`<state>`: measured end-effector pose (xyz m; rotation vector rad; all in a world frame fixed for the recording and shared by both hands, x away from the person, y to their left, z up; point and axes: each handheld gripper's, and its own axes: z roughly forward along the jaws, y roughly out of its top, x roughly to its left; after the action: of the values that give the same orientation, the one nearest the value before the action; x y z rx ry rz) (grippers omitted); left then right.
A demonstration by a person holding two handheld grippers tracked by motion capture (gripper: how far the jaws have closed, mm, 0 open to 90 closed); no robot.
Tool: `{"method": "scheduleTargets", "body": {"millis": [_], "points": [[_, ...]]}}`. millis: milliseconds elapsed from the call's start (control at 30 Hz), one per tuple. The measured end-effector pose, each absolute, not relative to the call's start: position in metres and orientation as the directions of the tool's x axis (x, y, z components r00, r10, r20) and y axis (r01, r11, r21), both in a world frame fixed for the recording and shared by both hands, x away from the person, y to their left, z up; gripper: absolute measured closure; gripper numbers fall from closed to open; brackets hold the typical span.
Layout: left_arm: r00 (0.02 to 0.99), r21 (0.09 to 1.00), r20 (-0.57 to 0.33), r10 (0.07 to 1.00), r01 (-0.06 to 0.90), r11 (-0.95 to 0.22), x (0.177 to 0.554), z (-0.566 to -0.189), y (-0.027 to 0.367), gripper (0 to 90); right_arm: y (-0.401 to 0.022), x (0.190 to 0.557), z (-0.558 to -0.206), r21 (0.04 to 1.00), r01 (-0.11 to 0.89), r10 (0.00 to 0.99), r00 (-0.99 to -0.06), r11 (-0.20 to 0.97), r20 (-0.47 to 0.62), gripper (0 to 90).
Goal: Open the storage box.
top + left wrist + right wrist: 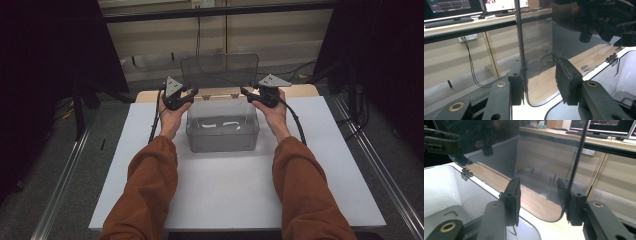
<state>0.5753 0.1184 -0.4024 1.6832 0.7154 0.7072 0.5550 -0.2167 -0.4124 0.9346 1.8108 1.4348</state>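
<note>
A clear plastic box (pixel 222 131) stands on a white board (pixel 225 190) with its smoky hinged lid (pixel 220 70) raised upright at the back. My left gripper (pixel 192 95) is at the lid's left edge and my right gripper (pixel 245 92) at its right edge. In the left gripper view the lid (pixel 574 42) runs between the jaws of the left gripper (pixel 539 75), its edge lying against one finger (pixel 516 85) and well apart from the other. In the right gripper view the lid (pixel 536 157) likewise rests against one finger (pixel 574 205) of the right gripper (pixel 539 195). Both grippers are open.
Something pale and curved (pixel 222 123) lies inside the box. A wooden tabletop (pixel 300 90) shows behind the board. Metal rails (pixel 60 185) run along the floor on both sides. A desk with monitors and a keyboard (pixel 449 22) stands beyond the table.
</note>
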Motion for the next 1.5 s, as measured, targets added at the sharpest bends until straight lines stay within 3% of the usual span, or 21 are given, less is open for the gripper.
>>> {"method": "scheduleTargets", "body": {"millis": [767,833,900,1100,1233,1500], "points": [[0.620,0.970,0.041,0.784,0.164,-0.181,0.583,-0.410,0.117,59.2,-0.216,0.564,-0.415,0.981,0.161,0.847,-0.531,0.110,-0.008,53.0],[0.603,0.973,-0.007,0.798,0.189,-0.135,0.582,-0.409,0.115,55.9,-0.216,0.564,-0.415,0.981,0.163,0.847,-0.532,0.106,-0.003,51.9],[0.610,0.969,0.027,0.792,0.178,-0.170,0.583,-0.410,0.113,53.8,-0.215,0.565,-0.416,0.982,0.162,0.847,-0.531,0.101,0.000,49.9],[0.616,0.968,0.017,0.788,0.187,-0.167,0.584,-0.410,0.112,50.2,-0.214,0.565,-0.416,0.981,0.166,0.847,-0.531,0.098,0.005,48.0],[0.607,0.970,0.000,0.794,0.195,-0.149,0.583,-0.411,0.107,41.3,-0.211,0.565,-0.417,0.982,0.168,0.854,-0.520,0.089,0.012,43.0],[0.607,0.966,-0.003,0.795,0.206,-0.154,0.585,-0.416,0.106,40.2,-0.209,0.568,-0.418,0.982,0.168,0.859,-0.512,0.089,0.010,41.1]]}}
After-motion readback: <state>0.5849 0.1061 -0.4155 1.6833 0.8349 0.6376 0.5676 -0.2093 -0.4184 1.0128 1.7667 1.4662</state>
